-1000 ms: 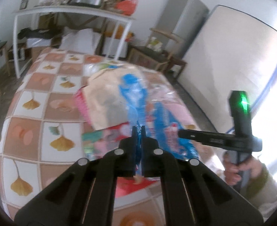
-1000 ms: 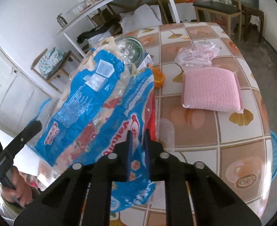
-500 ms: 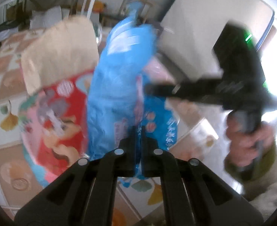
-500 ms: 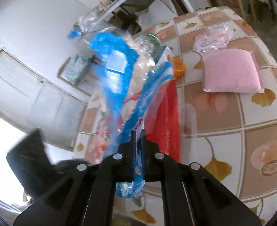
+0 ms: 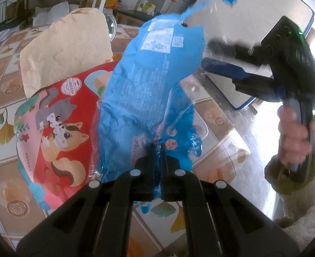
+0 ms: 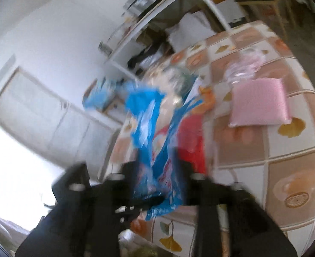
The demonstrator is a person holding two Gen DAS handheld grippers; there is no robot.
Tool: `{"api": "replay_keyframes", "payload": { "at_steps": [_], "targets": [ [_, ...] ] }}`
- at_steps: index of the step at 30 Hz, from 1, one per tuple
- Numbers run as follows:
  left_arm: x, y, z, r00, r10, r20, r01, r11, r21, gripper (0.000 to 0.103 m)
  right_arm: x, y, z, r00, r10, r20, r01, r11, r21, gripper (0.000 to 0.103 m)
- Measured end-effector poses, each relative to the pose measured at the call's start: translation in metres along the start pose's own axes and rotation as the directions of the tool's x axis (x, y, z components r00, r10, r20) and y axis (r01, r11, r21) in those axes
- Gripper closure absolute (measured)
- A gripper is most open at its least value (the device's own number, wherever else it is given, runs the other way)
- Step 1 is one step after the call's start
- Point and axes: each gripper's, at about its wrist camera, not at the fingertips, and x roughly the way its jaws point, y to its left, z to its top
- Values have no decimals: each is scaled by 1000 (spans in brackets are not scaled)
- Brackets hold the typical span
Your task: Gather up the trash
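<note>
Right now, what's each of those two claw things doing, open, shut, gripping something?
Left gripper: shut on the blue plastic bag.
Right gripper: open; its jaws have just been opening, the bag's edge between them.

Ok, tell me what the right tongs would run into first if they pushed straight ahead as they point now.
Most likely the blue plastic wrapper: it hangs between the right tongs' open jaws, which have just been opening. The left tongs are shut on it. Beyond it lies the red bag on the tiled table; blur makes depth uncertain.
</note>
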Motion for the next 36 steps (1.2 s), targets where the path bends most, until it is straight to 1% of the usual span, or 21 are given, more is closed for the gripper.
{"api": "replay_keyframes", "payload": {
  "at_steps": [1,2,3,5,7,9,11,14,16,19,21,23,24,25,28,31,32,33,36],
  "targets": [
    [1,0,0,1000,1,-1,-1,1000,-2,101,-4,-5,4,1000,2,21,-2,1000,29,42],
    [1,-1,-1,1000,1,-2,-1,1000,-3,101,-8,-12,9,999,12,43,-15,998,65,38],
    [1,0,-1,1000,1,-3,-1,1000,-4,101,-10,-18,13,998,36,53,-41,995,94,37],
    [0,-1,-2,1000,3,-4,-3,1000,-3,101,-10,-31,18,995,75,66,-85,983,161,27],
    [0,-2,-3,1000,6,-5,-6,1000,3,101,-4,-42,19,994,84,66,-97,973,211,23],
    [0,-2,-3,1000,7,-8,-6,1000,5,101,5,-54,17,995,88,46,-97,961,260,23],
    [-1,-3,-2,1000,7,-10,-7,1000,4,101,22,-68,14,994,105,9,-102,942,321,22],
    [0,-4,-3,1000,15,-13,-15,1000,13,101,46,-82,12,988,150,-31,-125,907,401,22],
    [1,-7,-2,1000,26,-17,-25,999,26,101,55,-79,14,985,167,-35,-140,908,394,22],
    [2,-10,-2,999,37,-21,-36,998,42,101,64,-64,26,983,181,-38,-159,933,324,22],
    [1,-10,-3,999,35,-22,-35,999,40,101,65,-63,32,978,208,-30,-187,926,327,22],
    [1,-10,-3,999,34,-24,-33,999,35,101,57,-66,36,968,252,17,-242,909,339,22],
    [1,-10,-3,999,33,-24,-32,999,35,101,51,-67,37,964,263,35,-259,905,336,22],
    [1,-9,-3,999,32,-24,-32,999,35,101,48,-68,38,963,264,50,-265,906,330,19],
    [0,-9,-2,999,32,-27,-31,999,38,101,47,-68,40,977,208,36,-209,926,315,18],
    [1,-8,-2,999,32,-29,-31,999,37,101,62,-64,45,993,118,-19,-107,947,304,18],
    [0,-8,-3,999,31,-29,-30,999,35,101,72,-61,46,995,89,-46,-72,954,291,18],
    [0,-8,-4,999,31,-29,-30,999,34,101,79,-60,49,995,80,-64,-58,957,285,19],
    [0,-8,-1,999,33,-29,-32,999,30,101,94,-61,50,992,59,-116,-26,963,270,35]
  ]
}}
